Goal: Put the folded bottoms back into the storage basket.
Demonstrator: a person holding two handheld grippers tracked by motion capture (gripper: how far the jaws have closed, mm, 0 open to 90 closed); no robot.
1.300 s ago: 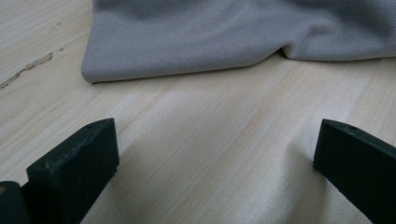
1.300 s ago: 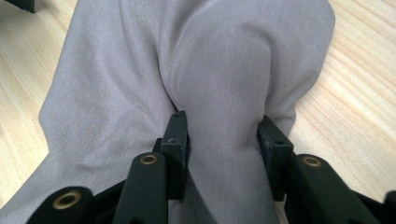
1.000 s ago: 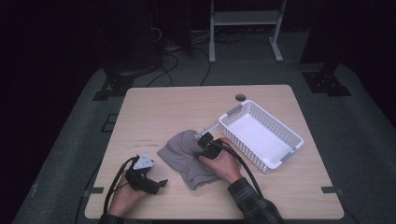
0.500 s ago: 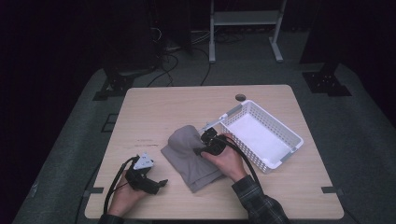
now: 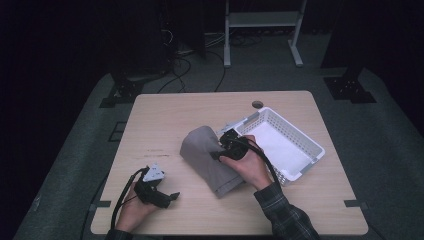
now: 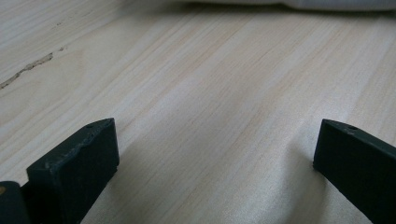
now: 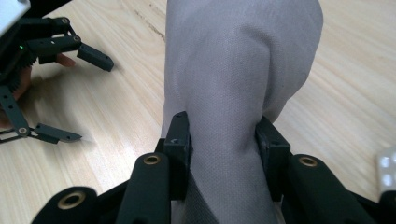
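A grey folded cloth [image 5: 205, 157] lies mid-table, its far end lifted off the wood. My right gripper [image 5: 220, 149] is shut on a fold of that cloth [image 7: 233, 84], which rises between the two black jaws in the right gripper view [image 7: 223, 140]. Near the table's front left my left gripper [image 5: 170, 197] rests low over the wood with its jaws wide open and nothing between them [image 6: 215, 154]. The right gripper view also shows the left gripper [image 7: 70, 93] farther off, open.
A white perforated basket [image 5: 305, 155] stands at the right of the table, just behind my right hand. A small round hole [image 5: 257, 104] sits near the table's far edge. Bare wood [image 5: 160, 125] spreads across the far left.
My right gripper has carried the held part of the cloth up and toward the basket, raising it off the table. The left gripper has stayed put.
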